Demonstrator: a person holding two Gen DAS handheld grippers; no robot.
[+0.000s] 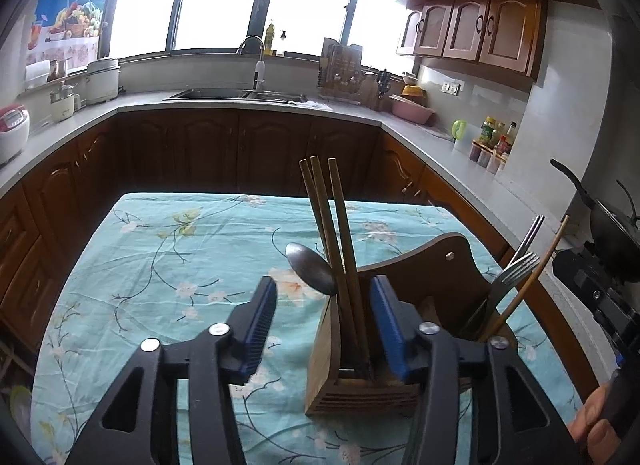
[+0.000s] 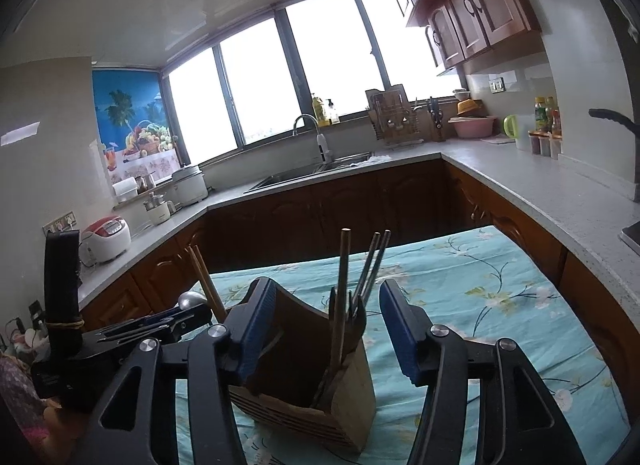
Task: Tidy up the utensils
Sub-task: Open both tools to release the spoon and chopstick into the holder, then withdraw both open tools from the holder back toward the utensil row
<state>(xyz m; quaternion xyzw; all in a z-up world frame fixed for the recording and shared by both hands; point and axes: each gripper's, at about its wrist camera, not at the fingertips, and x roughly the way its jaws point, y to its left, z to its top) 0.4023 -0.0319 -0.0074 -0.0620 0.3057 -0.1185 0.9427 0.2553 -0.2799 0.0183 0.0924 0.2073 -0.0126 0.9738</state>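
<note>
Left wrist view: left gripper (image 1: 323,325) has its jaws spread wide, blue pads (image 1: 262,325) apart with nothing between them touching. It hovers just in front of the wooden utensil holder (image 1: 360,389), which stands upright on the floral tablecloth (image 1: 168,265). In the holder's near-left compartment: three wooden chopsticks (image 1: 340,233), upright, leaning slightly left, and a metal spoon (image 1: 310,267) with its bowl upward, touching the chopsticks. In the right compartment: a metal fork (image 1: 516,271), tines up, a pair of metal chopsticks (image 1: 530,237) and one single wooden chopstick (image 1: 532,285), all tilted to the right. Holder's tall curved back panel (image 1: 440,265) rises between the two groups.

Right wrist view: right gripper (image 2: 326,329) likewise has its fingers parted, holding nothing. It sits above and around the holder (image 2: 320,397), whose back panel (image 2: 288,329) lies close to the left pad (image 2: 256,329); whether they touch is unclear from this angle. Fork (image 2: 356,317), metal chopsticks (image 2: 374,261) and the single wooden chopstick (image 2: 342,285) stand between the pads without contact. Left gripper (image 2: 160,323) is visible at frame left, beside the spoon (image 2: 192,299) and wooden chopsticks (image 2: 206,285).

Background: grey countertop (image 1: 224,103) with sink (image 1: 240,94), rice cooker (image 2: 106,239).
</note>
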